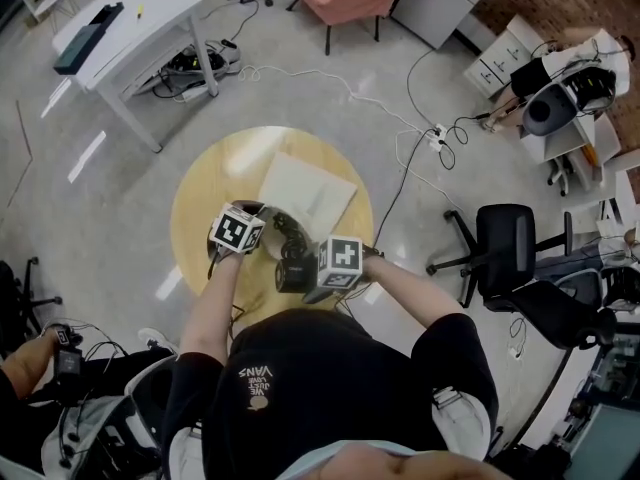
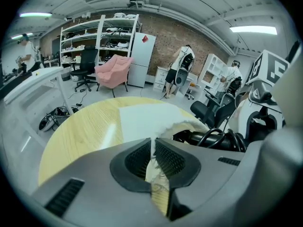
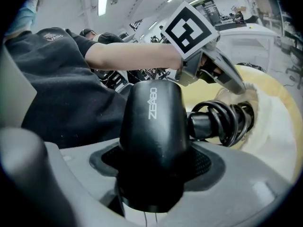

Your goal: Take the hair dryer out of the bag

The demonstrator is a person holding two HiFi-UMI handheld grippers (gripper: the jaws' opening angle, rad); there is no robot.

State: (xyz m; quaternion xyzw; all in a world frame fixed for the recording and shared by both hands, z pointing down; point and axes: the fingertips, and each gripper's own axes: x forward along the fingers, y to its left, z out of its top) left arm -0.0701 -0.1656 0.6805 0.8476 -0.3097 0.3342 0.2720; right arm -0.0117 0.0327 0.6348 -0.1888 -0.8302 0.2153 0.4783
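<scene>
Head view: a round table [image 1: 200, 203] with a pale, glossy wood-grain top carries a flat, off-white bag [image 1: 308, 190] of roughly square outline, whose near end is bunched open. The left gripper [image 1: 262, 230], topped by its marker cube, meets that bunched edge, and the right gripper [image 1: 298, 271] reaches in from the other side to a black hair dryer [image 1: 290, 260] lying at the bag's mouth, near the table edge closest to the person. Left gripper view: the two ribbed, dark rubber pads are nearly together, pinching a thin, crumpled fold of the bag's ragged rim between them. Beyond the rim the bag lies smooth and flat on the wood, and to the right a glossy black coiled cord [image 2: 215, 137] shows just inside the opening. Right gripper view: the jaws stand wide enough to take the dryer's smooth, rounded, matte black barrel, and they are clamped on it from both sides, with white lettering running along the barrel's top. Its thick cord, wound in tight shiny loops, sits behind the barrel at the soft cream rim of the bag. The left gripper's grey tips touch that rim just above the loops, and a bare forearm [image 3: 132, 56] runs back to a black shirt [image 3: 57, 79].
</scene>
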